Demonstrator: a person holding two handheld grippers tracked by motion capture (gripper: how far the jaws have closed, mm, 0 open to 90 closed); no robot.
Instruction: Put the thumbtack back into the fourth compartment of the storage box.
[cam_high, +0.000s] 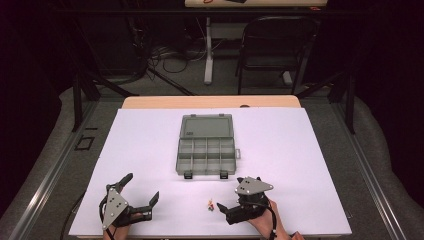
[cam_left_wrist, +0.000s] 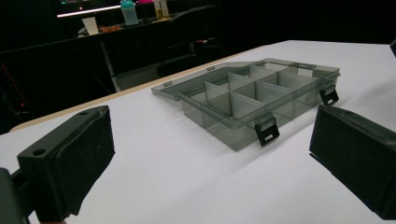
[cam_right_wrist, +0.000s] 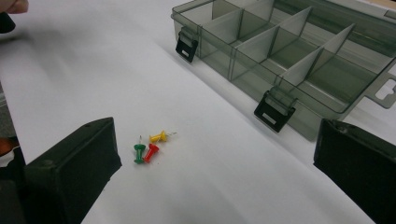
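A smoky grey translucent plastic compartment box (cam_high: 206, 155) lies open mid-bench, lid flat toward the far edge, thin dividers inside, two black latches in front. Three small plastic pushpins (cam_right_wrist: 149, 145), yellow, green and red, cluster near the front edge. Left tongs (cam_high: 141, 188) and right tongs (cam_high: 229, 200) gape wide, empty.

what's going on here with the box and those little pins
A person holds a gripper in each hand at the near edge of the white table. Both the left gripper and the right gripper are open and hold nothing. A smoky clear compartment box lies open in the middle of the table, and the compartments in view look empty. Three pushpins, green, red and yellow, lie loose on the table in front of the right gripper's jaws, outside the box.
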